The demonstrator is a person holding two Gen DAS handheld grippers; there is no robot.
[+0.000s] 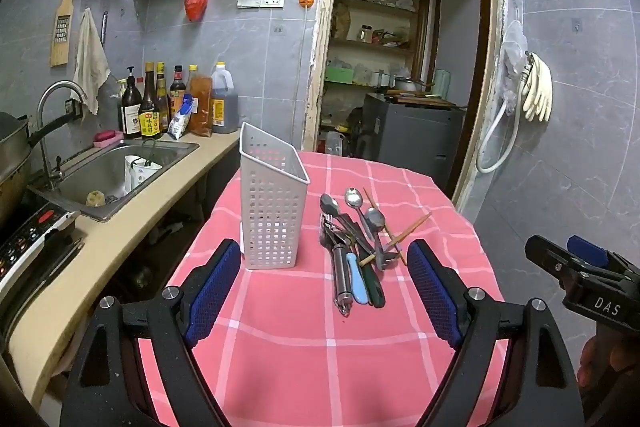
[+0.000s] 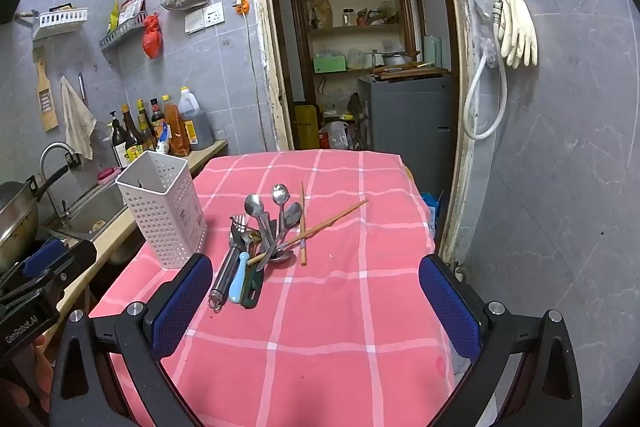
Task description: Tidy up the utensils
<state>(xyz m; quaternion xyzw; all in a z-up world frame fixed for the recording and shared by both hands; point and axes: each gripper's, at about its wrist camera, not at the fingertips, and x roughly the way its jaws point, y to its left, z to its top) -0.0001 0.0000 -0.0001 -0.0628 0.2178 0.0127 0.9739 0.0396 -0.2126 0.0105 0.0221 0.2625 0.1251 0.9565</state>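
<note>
We hold the left gripper (image 1: 324, 291) low over the near part of the table, its blue-padded fingers (image 1: 212, 287) spread wide with nothing between them. The right gripper (image 2: 316, 301) hangs likewise over the near edge, jaws spread and empty; in the left wrist view we see only its side at the far right, so its spread shows best from its own camera.

Just ahead of both lies the pile of utensils (image 1: 356, 247) on the pink checked tablecloth (image 1: 304, 347). Its handles point toward us: a steel-handled tool (image 1: 341, 275), a pale blue handle (image 1: 356, 279) and a dark green handle (image 1: 374, 285) lie side by side, touching. Behind them three spoons (image 2: 276, 211) fan out with their bowls away from us, and a fork (image 2: 238, 227) rests at the pile's left edge. Two wooden chopsticks (image 2: 320, 227) cross over the heap (one runs nearly straight back, the other slants to the right).

The white perforated utensil holder (image 1: 272, 207) stands upright just left of the pile, apart from it; what it contains we cannot quite tell, though no handle shows above its rim.

Beyond the table's left side run the counter, the steel sink (image 1: 116, 167) and a row of sauce bottles (image 1: 160, 107) against the grey tiled wall.
</note>
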